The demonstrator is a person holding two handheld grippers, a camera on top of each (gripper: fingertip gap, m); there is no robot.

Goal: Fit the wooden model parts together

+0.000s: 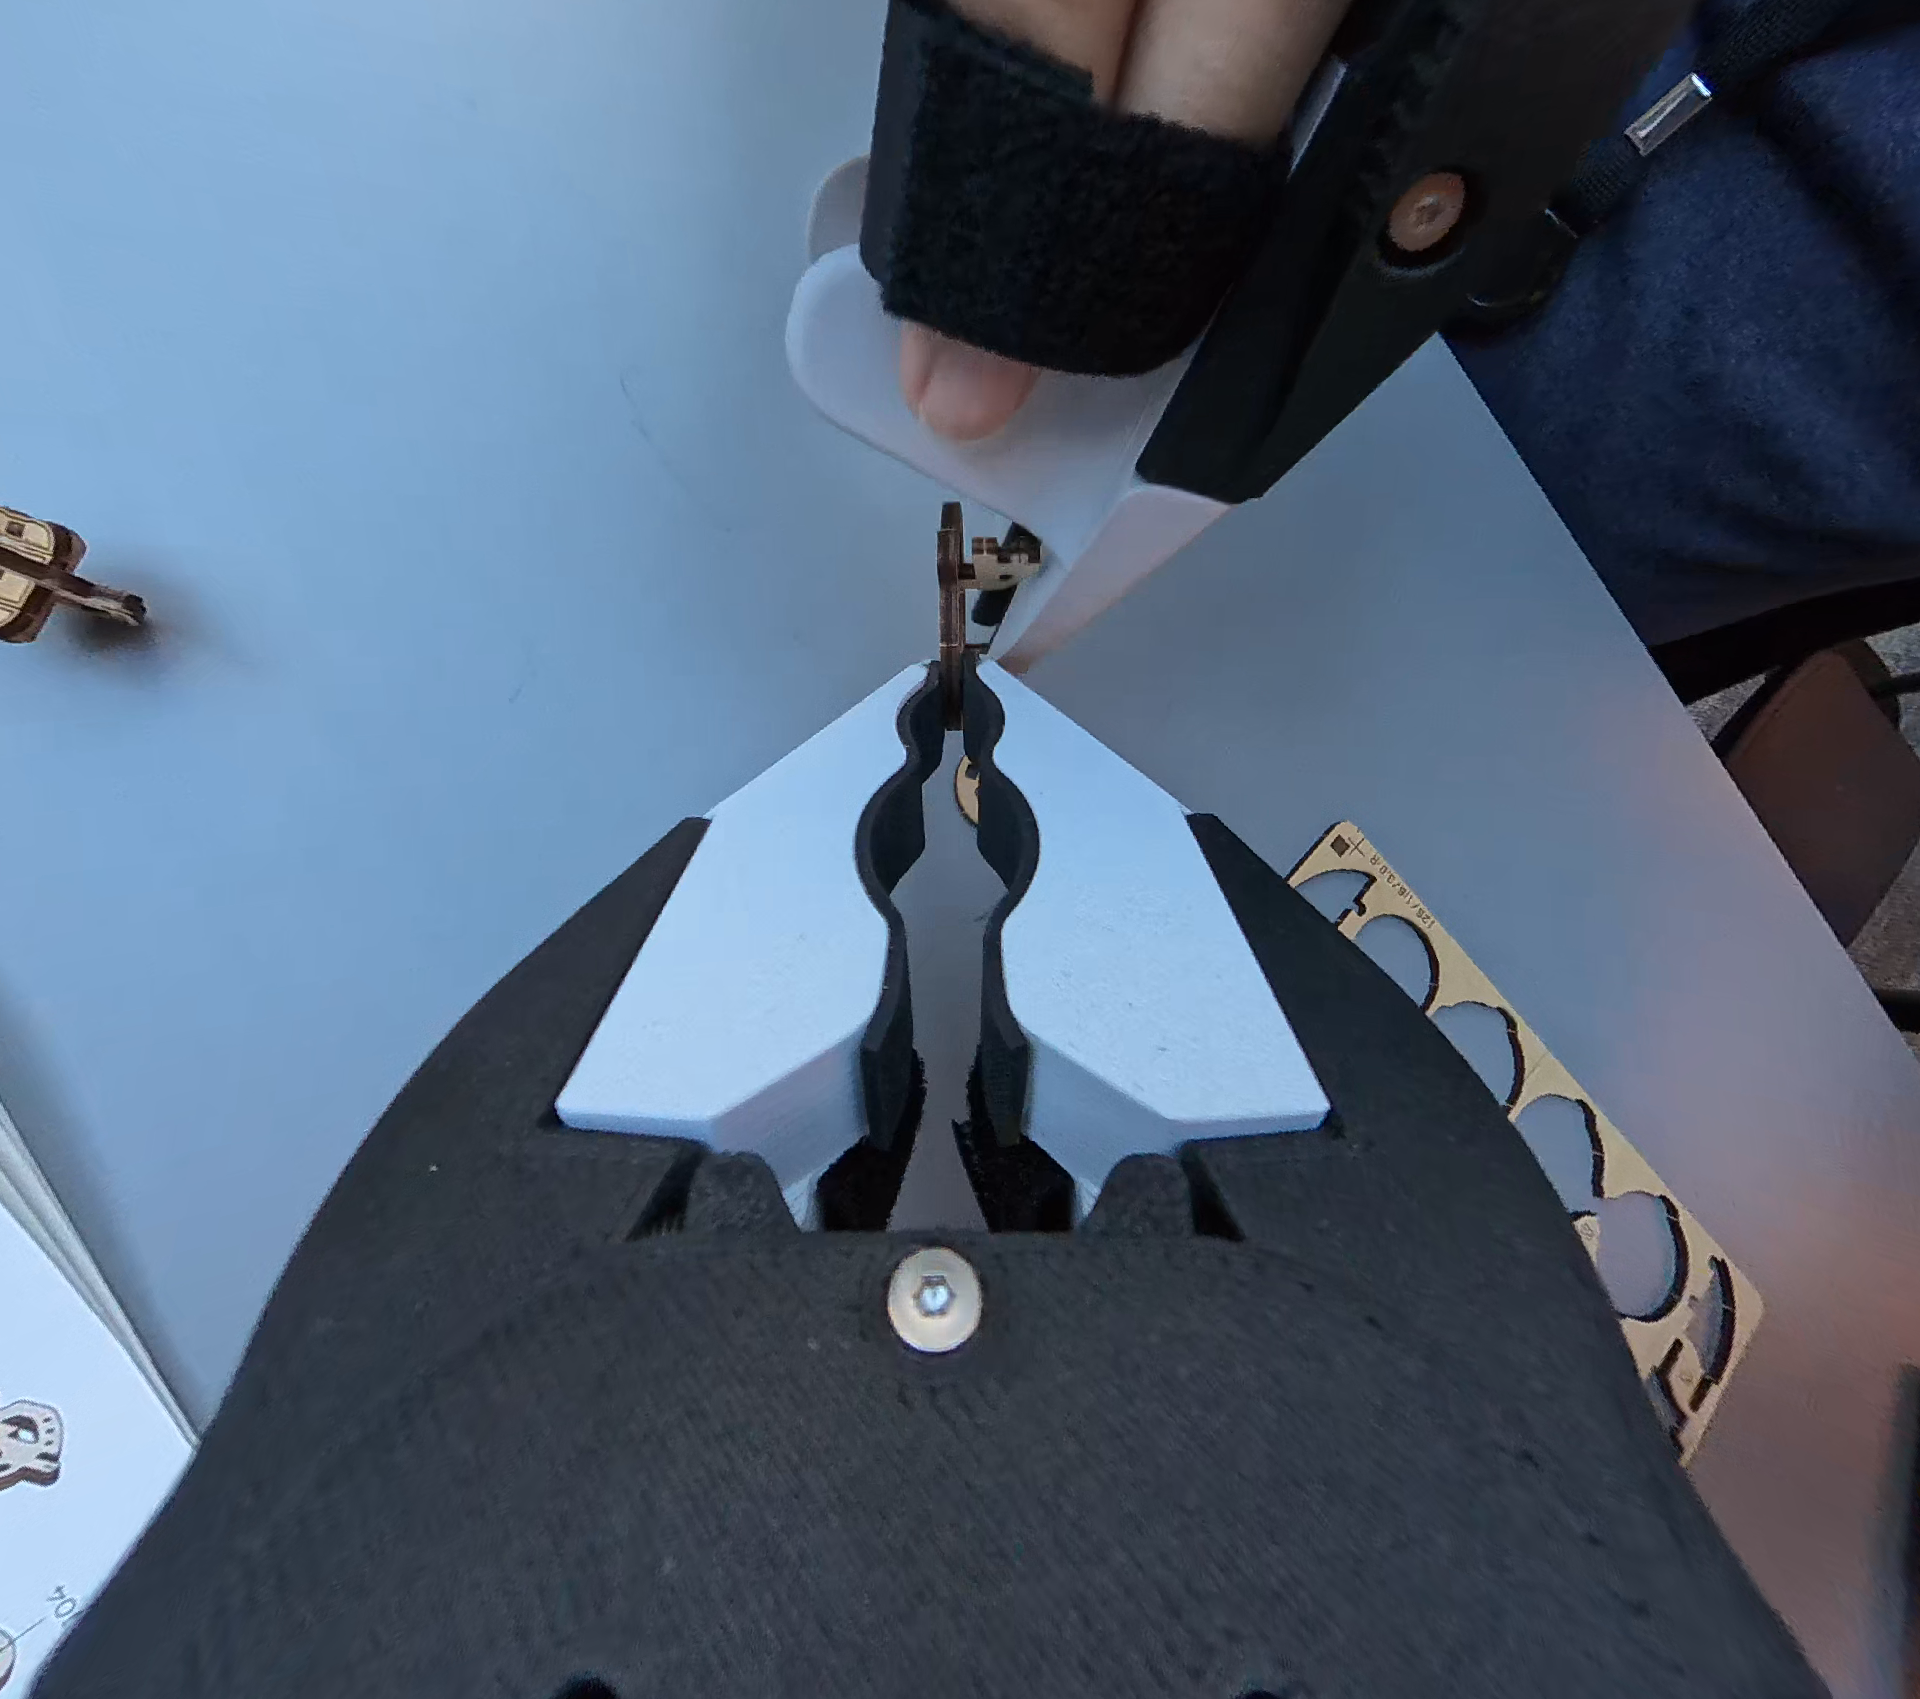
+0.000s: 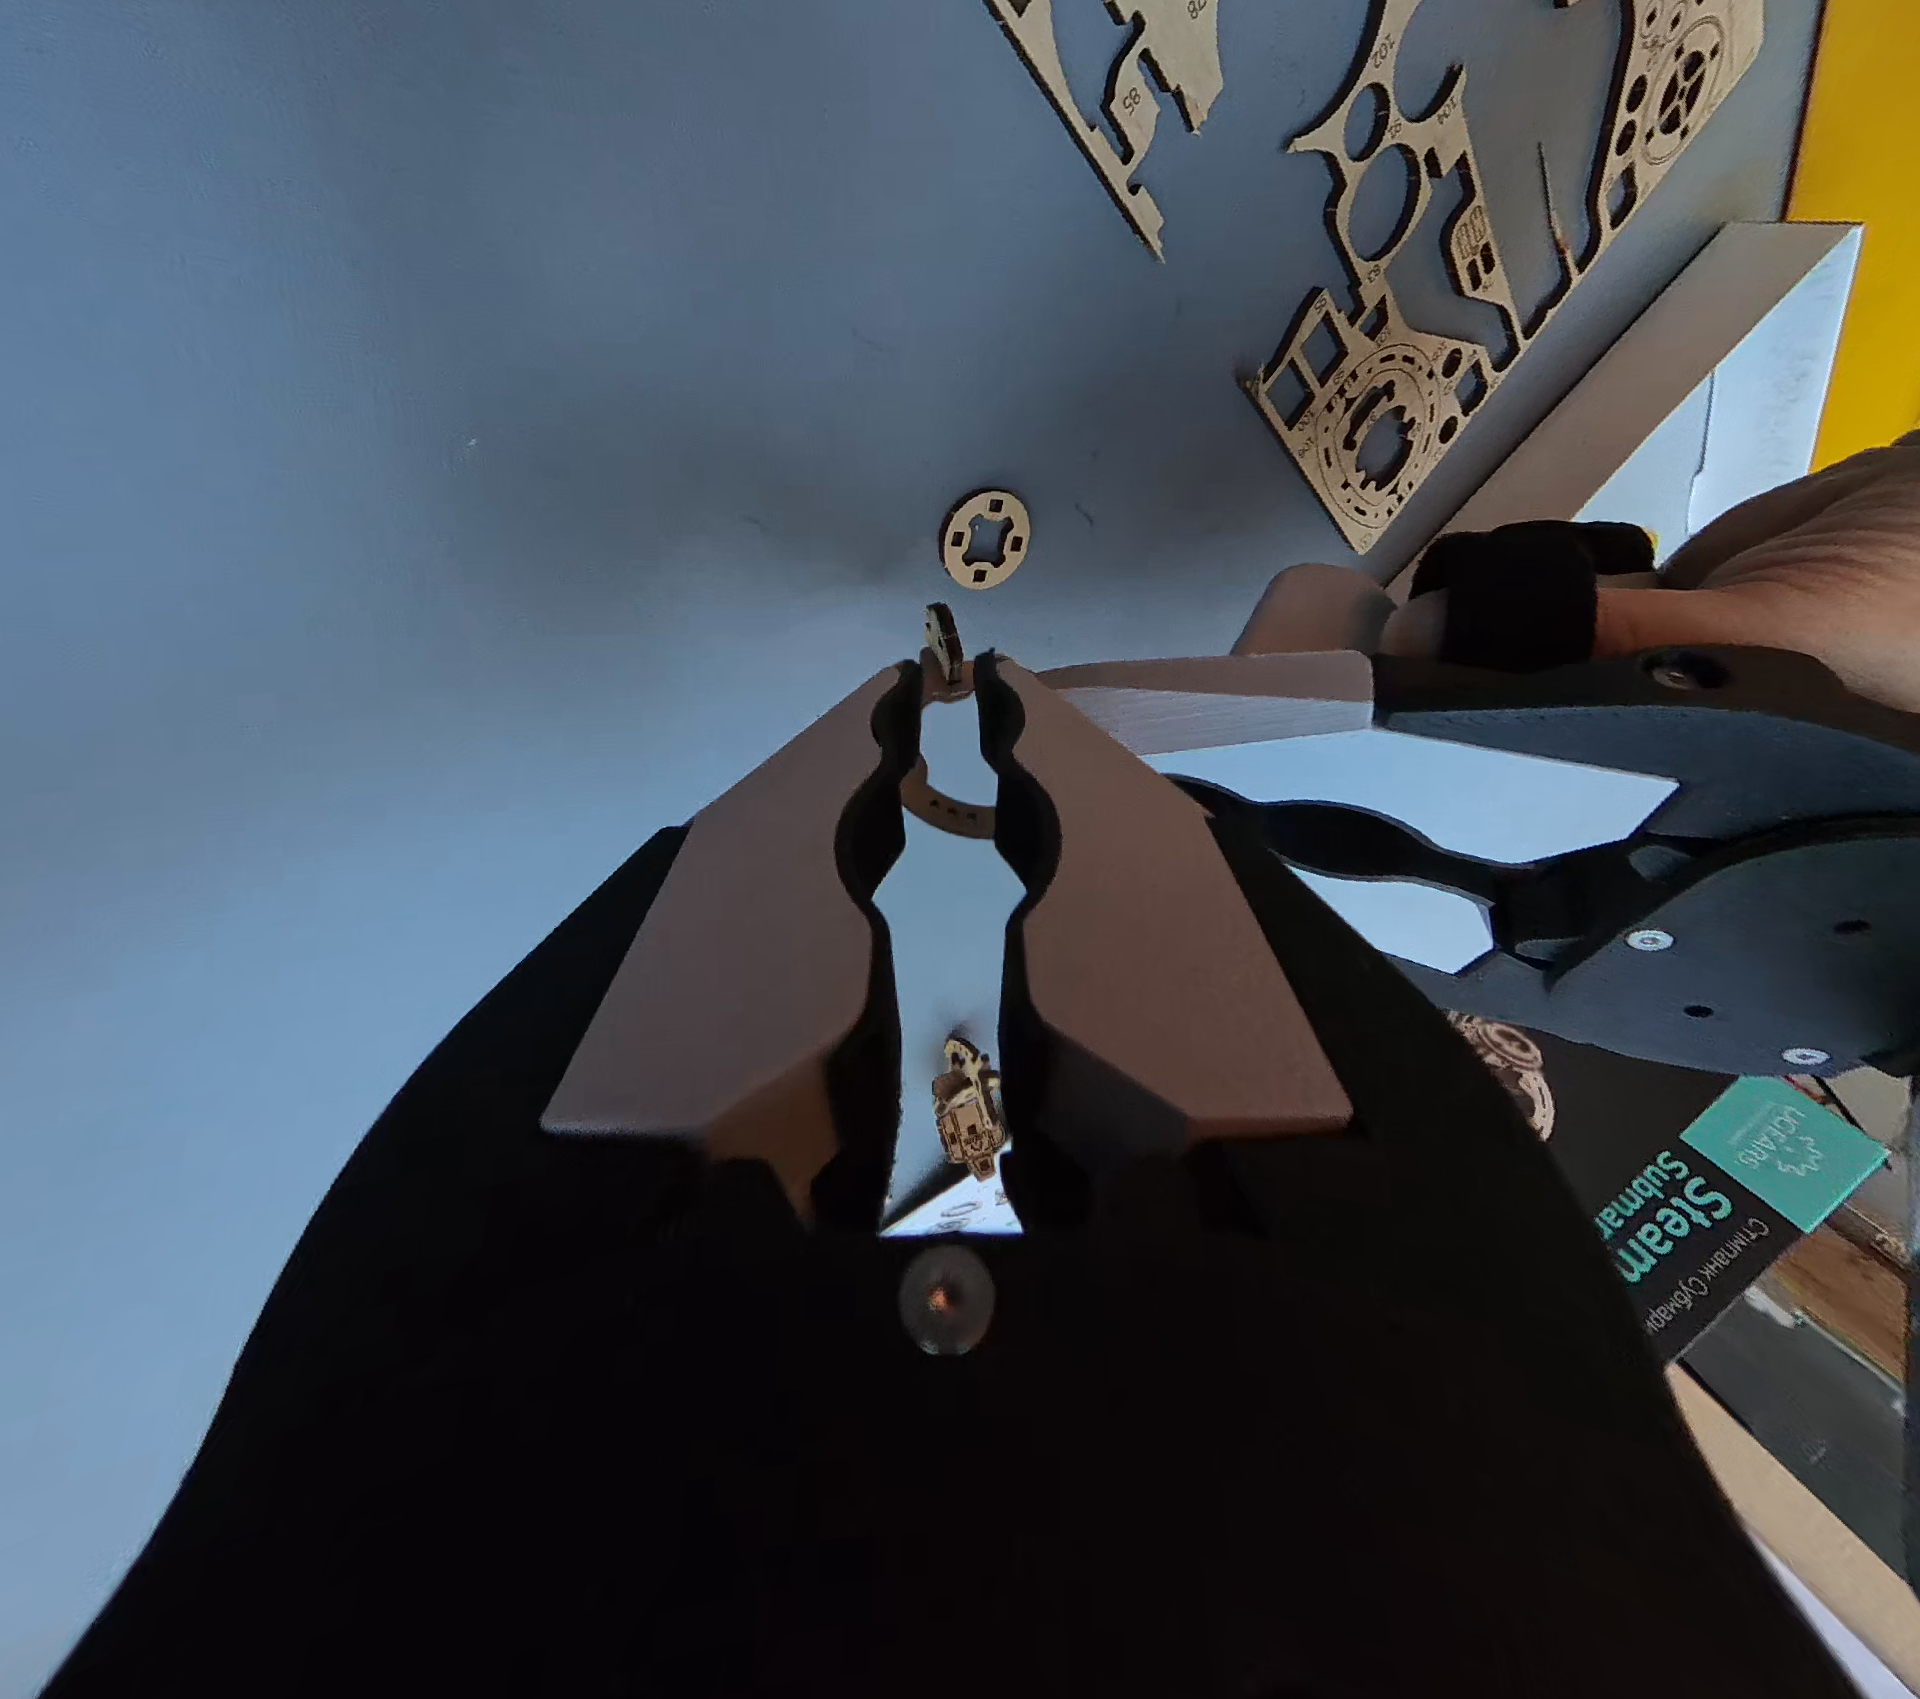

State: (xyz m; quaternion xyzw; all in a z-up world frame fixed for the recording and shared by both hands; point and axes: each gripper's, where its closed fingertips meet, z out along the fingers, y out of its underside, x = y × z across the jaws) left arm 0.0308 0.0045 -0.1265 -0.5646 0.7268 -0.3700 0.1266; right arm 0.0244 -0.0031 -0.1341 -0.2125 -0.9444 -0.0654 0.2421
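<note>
In the left wrist view, the left gripper pinches a thin dark-edged wooden disc edge-on at its fingertips. A small pale notched piece meets the disc's right face just beyond the tips, where the right gripper reaches in; its grip is hidden.

In the right wrist view, the right gripper's tips sit nearly closed around the small piece, barely visible. The disc stands just ahead of them, and a loose wooden ring lies on the grey table farther beyond.
</note>
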